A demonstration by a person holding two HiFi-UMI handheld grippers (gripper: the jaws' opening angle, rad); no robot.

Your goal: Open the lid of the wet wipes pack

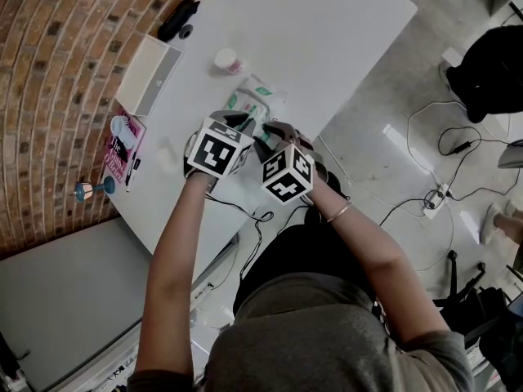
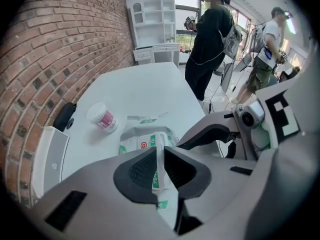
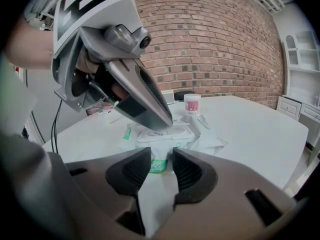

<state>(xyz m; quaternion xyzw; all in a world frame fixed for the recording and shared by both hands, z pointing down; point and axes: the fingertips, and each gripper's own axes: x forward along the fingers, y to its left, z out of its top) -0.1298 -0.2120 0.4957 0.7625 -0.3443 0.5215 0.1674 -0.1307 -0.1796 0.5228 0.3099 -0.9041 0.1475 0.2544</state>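
The wet wipes pack [image 1: 248,102] is white with green print and lies on the white table [image 1: 327,47] in front of both grippers. Seen from the left gripper view, the pack [image 2: 145,142] lies just beyond my left gripper [image 2: 159,152], whose jaws are shut on a thin white flap of the lid printed in green. In the right gripper view, that gripper's fingers [image 3: 150,101] come down onto the lid [image 3: 167,132]. My right gripper [image 3: 161,155] is shut on the pack's near end, which fills the gap between its pads.
A small pink-labelled cup [image 1: 228,60] stands beyond the pack. A white box [image 1: 148,73] and a black object [image 1: 177,20] lie along the brick wall. A pink booklet [image 1: 122,149] lies at the table's left edge. Cables [image 1: 441,193] trail on the floor. Two people [image 2: 210,39] stand past the table.
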